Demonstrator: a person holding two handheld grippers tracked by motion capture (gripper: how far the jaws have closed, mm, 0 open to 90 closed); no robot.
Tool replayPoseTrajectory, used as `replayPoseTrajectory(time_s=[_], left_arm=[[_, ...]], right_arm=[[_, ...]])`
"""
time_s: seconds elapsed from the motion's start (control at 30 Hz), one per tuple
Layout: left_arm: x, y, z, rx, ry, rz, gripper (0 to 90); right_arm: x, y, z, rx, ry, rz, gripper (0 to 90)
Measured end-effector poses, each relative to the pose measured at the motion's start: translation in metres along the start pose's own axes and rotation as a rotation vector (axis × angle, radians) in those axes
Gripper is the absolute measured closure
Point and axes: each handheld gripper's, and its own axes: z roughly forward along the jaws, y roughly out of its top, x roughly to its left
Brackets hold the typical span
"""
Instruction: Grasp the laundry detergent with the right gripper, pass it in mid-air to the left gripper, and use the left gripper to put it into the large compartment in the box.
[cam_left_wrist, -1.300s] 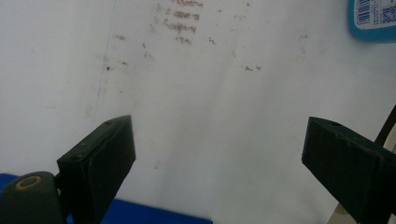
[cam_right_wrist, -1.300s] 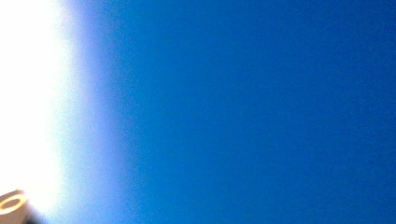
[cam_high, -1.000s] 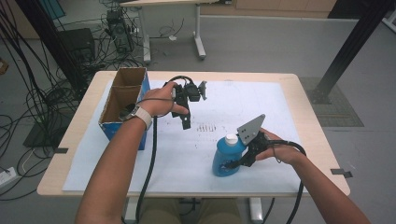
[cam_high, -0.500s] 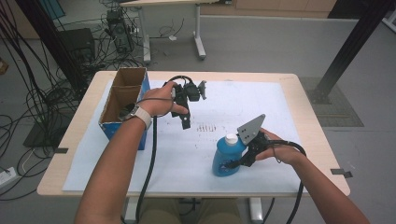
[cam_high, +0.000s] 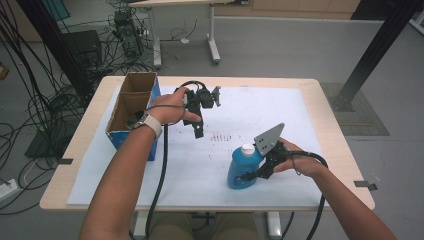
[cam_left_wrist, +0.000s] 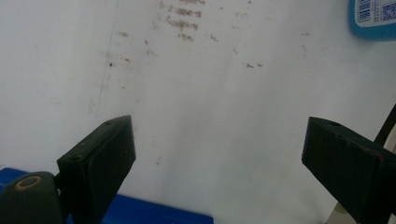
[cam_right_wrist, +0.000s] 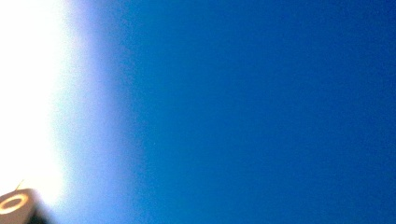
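White table sheet (cam_high: 300, 115) | left gripper (cam_high: 200, 112) jaws spread, empty | right gripper (cam_high: 257, 172) jaws pinching blue bottle (cam_high: 240, 170)

High view: fixed above the person's side of the table (cam_high: 320, 100), facing forward and down, far enough back to take in the whole tabletop, both forearms and the floor beyond. Left gripper view: rides the left gripper (cam_high: 200, 112), looks down along its two black jaws at the white sheet (cam_left_wrist: 196, 116) from fairly near, and catches a corner of the blue bottle (cam_left_wrist: 373, 21), which the high view (cam_high: 243, 167) shares. Right gripper view: pressed so close to the bottle's blue wall (cam_right_wrist: 261, 112) that it blurs.
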Motion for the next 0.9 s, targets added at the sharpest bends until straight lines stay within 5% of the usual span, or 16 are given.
replayPoseTrajectory(time_s=[0.9], left_arm=[[0.0004, -0.0022, -0.0007, -0.009, 0.005, -0.007, 10.0]], right_arm=[[-0.0018, -0.0003, -0.0001, -0.001, 0.009, 0.011, 43.4]])
